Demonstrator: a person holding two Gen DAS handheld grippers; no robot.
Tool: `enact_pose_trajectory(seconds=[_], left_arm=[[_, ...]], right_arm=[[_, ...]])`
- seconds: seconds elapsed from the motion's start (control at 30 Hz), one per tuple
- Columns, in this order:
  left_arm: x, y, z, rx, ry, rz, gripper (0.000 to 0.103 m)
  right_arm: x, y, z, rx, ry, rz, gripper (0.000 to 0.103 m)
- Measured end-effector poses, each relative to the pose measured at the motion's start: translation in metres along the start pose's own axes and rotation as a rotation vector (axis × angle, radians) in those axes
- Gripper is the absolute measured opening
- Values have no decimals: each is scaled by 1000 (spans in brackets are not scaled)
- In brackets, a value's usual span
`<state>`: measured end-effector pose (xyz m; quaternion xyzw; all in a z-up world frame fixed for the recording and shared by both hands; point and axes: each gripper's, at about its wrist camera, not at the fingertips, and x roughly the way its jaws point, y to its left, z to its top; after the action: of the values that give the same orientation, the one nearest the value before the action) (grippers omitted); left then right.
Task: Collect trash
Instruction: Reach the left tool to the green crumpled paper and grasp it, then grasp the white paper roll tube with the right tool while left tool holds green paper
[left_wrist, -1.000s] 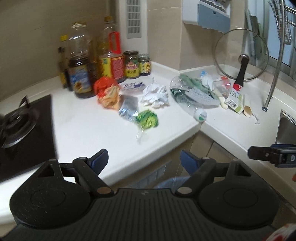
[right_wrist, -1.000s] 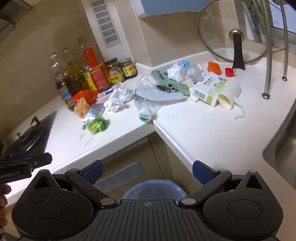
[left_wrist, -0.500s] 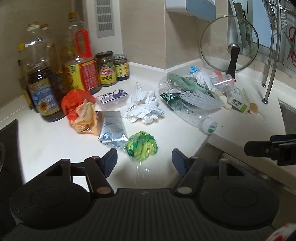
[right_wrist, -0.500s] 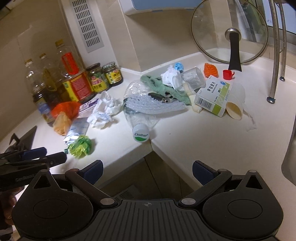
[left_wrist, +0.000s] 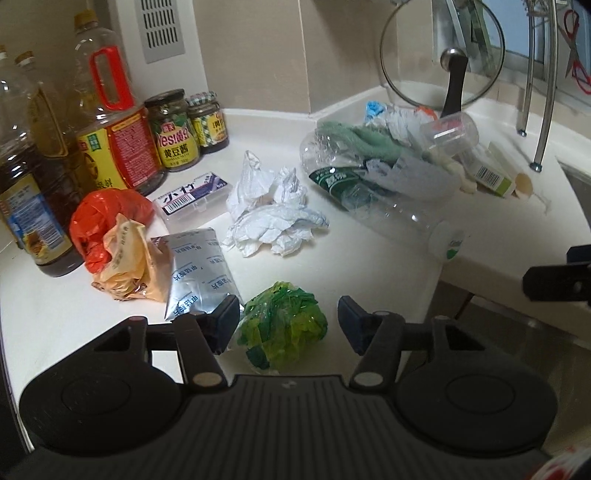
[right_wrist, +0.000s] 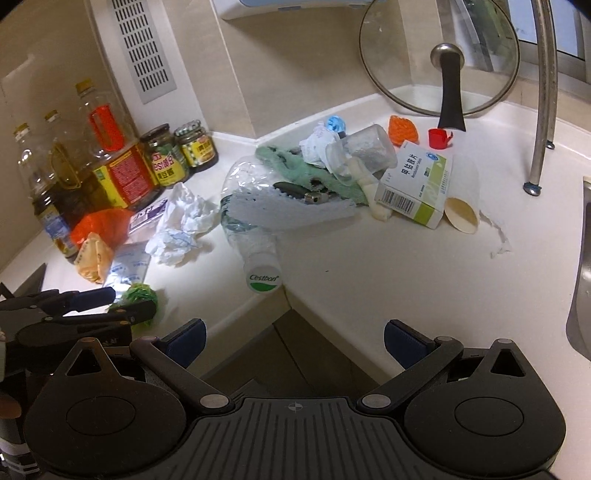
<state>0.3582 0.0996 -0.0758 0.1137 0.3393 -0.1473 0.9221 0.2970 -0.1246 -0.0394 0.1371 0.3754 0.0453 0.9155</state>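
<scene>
Trash lies scattered over a white corner counter (left_wrist: 369, 266). A crumpled green plastic ball (left_wrist: 284, 328) sits near the front edge, between the fingers of my left gripper (left_wrist: 288, 322). The jaws are closing around the ball, and a gap still shows on the right side. The right wrist view has this gripper (right_wrist: 131, 302) at the far left, straddling the green ball (right_wrist: 138, 293). My right gripper (right_wrist: 293, 339) hangs open and holds nothing, just off the counter's inner corner. Beyond lie crumpled white paper (left_wrist: 273, 218), a silver pouch (left_wrist: 199, 269), an orange bag (left_wrist: 107, 221) and a crushed clear bottle (left_wrist: 384, 199).
Oil bottles (left_wrist: 110, 122) and jars (left_wrist: 173, 129) line the back left wall. A glass lid (right_wrist: 439, 55) leans at the back right, beside a metal pipe (right_wrist: 546, 92). A medicine box (right_wrist: 417, 184), green cloth (right_wrist: 306, 173) and a clear cup (right_wrist: 362, 151) lie mid-counter. A sink (right_wrist: 580, 295) is on the right.
My left gripper came forward and down over the counter until the green ball lay between its fingers, and its jaws narrowed. My right gripper drew nearer the counter corner and stayed open.
</scene>
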Motion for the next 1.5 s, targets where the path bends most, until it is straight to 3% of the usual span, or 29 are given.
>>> enact_pose_trajectory(seconds=[0.2,0.33,0.37,0.6,0.8,0.9,1.1,1.3,1.5], left_arm=[[15,2,-2,9,28,-5,46],[17,4,-1,19,15,3,29],[17,5,0,17,13,1,19],[6,11,3,-22,-22,-4,18],[-14,19,6,-92,-43,24,18],[-24,21,7,-131,-50,52,18],[-37,20,7,-203,-44,142,18],[-41,10,9,-256,-28,216,18],[-44,-7,8,-279,-8,264,18]], right_arm=[[5,-1,1,13,8,-19,103],[6,-1,2,12,6,-23,103],[7,-1,2,11,5,-24,103],[3,-11,5,-12,-29,-45,102],[-9,-48,18,-25,-107,-111,101],[-11,-73,29,-27,-131,-118,88],[-2,-120,65,16,-166,-99,80],[30,-154,106,75,-133,-56,71],[65,-184,122,183,-47,-21,65]])
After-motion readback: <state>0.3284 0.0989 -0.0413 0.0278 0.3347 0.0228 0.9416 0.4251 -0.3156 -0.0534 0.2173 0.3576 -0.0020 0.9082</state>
